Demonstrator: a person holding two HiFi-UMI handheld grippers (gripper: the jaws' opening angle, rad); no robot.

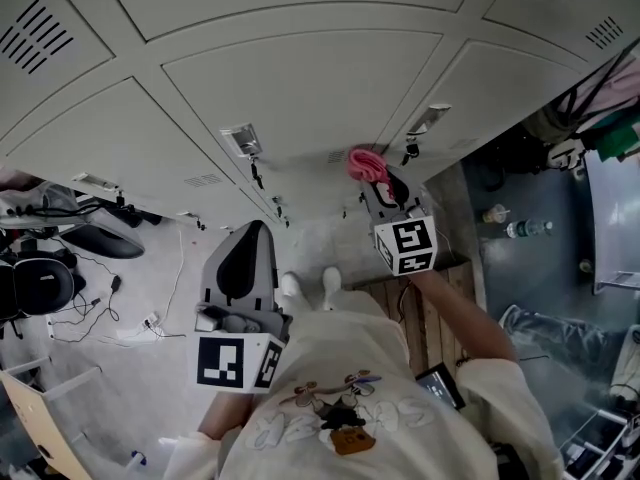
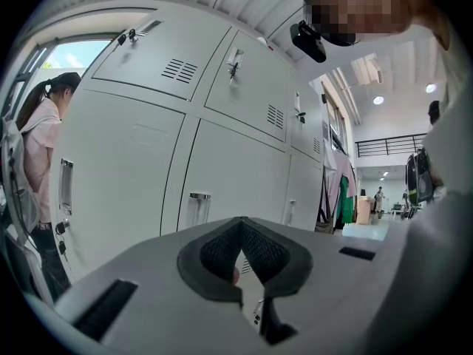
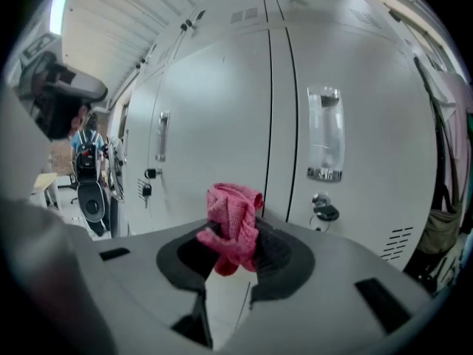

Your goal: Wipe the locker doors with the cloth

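Grey locker doors [image 1: 300, 88] fill the top of the head view. My right gripper [image 1: 381, 181] is shut on a crumpled pink cloth [image 1: 367, 163], held close to the lower lockers near a door handle [image 1: 428, 120]. In the right gripper view the cloth [image 3: 234, 224] bunches up out of the jaws in front of a door [image 3: 222, 109], a short way off it. My left gripper [image 1: 252, 232] hangs lower and to the left, away from the doors. Its jaws meet at the tips with nothing between them [image 2: 239, 229].
A person in a pink top [image 2: 41, 146] stands by the lockers at the left. A padlock [image 3: 325, 211] hangs under a metal handle [image 3: 324, 143]. Dark seats and cables [image 1: 45, 278] lie on the left floor. A wooden pallet [image 1: 435, 303] and bottles [image 1: 525, 228] are on the right.
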